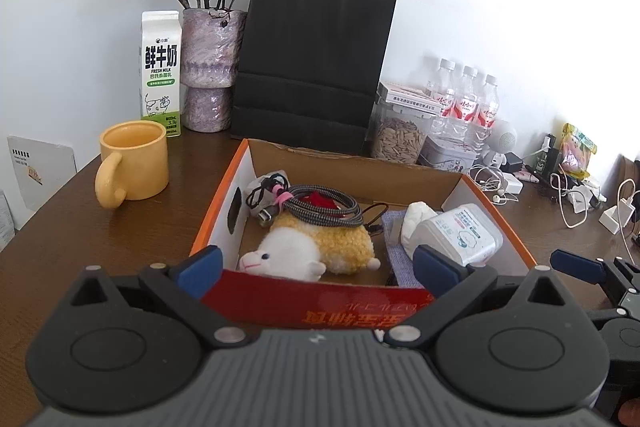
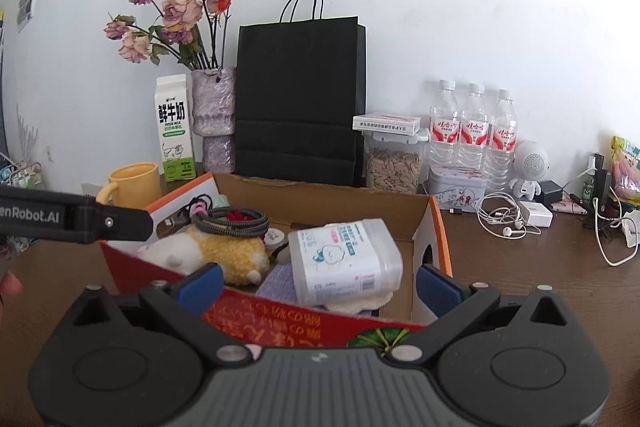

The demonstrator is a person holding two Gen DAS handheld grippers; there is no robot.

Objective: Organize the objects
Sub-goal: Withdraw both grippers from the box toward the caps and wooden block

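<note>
Closest to each lens, both tools stand with their blue-padded fingers spread wide and pinching nothing: the left gripper (image 1: pixel 316 267) and the right gripper (image 2: pixel 320 283) each hover at the near red wall of an open orange-and-white cardboard box (image 1: pixel 416 179) on the dark brown wooden table (image 1: pixel 120 223). Inside the box lies a white-and-yellow plush sheep (image 1: pixel 316 247) with a coiled black-and-grey braided cable (image 1: pixel 324 209) resting on its back, and to its right a clear plastic pack of wipes with a white label (image 1: pixel 460 231) sits tilted on a lilac cloth (image 1: pixel 400 263). Left of the box stands a yellow ceramic mug (image 1: pixel 134 163), with a white-and-green milk carton (image 1: pixel 160 71) behind it. A black paper carrier bag (image 1: pixel 312 63) stands upright just behind the box, and three clear water bottles with red labels (image 2: pixel 474 123) stand near the wall.
</note>
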